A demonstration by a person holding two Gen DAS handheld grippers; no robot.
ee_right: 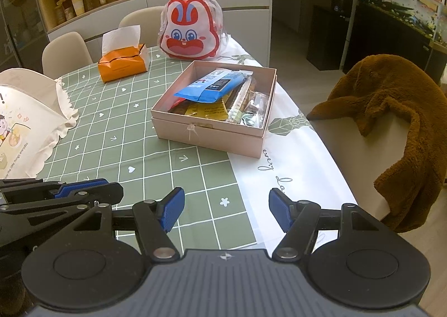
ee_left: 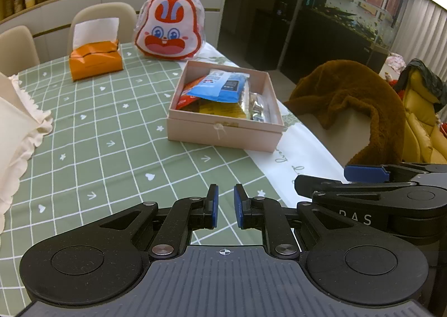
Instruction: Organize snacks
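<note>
Both grippers hover low over the near edge of the table, well apart from the snacks, and neither holds anything. The left gripper [ee_left: 224, 209] has its blue pads drawn close, with only a narrow gap between them; the right gripper [ee_right: 226, 209] stands wide.

The pink gift box [ee_right: 212, 128] sits toward the far right of the green checked tablecloth [ee_right: 117, 132], its near right corner over the white border. It already looks full, so the likely step is to tidy what lies inside or fetch more from the rabbit-face bag [ee_right: 190, 35] standing just behind it. To do this well, bring the wide right gripper in from above the box rim, not across the front wall, and pinch a packet by a flat sealed edge so it does not crumple.

Inside, a blue snack packet [ee_right: 213, 85] lies tilted on top, over a yellow packet [ee_right: 208, 110]; clear-wrapped bars [ee_right: 245, 103] line the right wall. An orange tissue pack [ee_right: 123, 62] lies far left.
</note>
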